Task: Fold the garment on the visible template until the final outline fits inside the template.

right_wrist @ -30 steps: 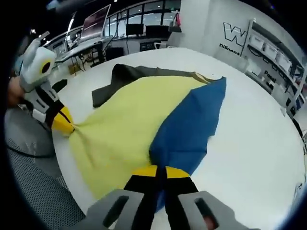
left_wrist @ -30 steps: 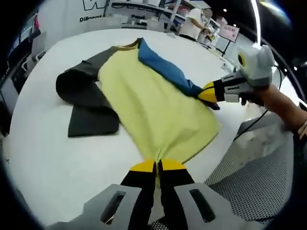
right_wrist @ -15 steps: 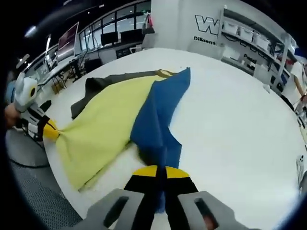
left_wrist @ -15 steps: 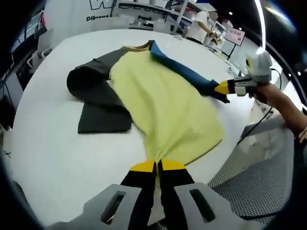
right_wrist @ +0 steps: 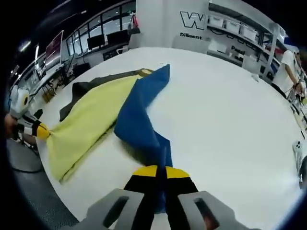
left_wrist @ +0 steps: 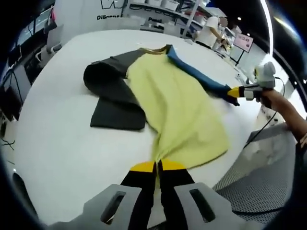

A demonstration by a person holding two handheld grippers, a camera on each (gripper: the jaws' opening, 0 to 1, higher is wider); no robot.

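A garment [left_wrist: 177, 105] lies spread across the white desk [left_wrist: 62, 139], centre frame, unfolded. The left gripper [left_wrist: 157, 166] pinches its yellow hem; the right gripper [right_wrist: 159, 171] clamps its blue sleeve [right_wrist: 139, 115]. Folding looks barely begun.

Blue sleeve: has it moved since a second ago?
Yes. The blue sleeve has been pulled off the yellow body, outward across the white table, by the right gripper.

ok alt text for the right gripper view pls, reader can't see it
The right gripper, jaws shut, pinches the blue sleeve of a garment spread on a white table. The yellow body stretches left to the left gripper, which pinches its hem; a dark sleeve lies beyond.
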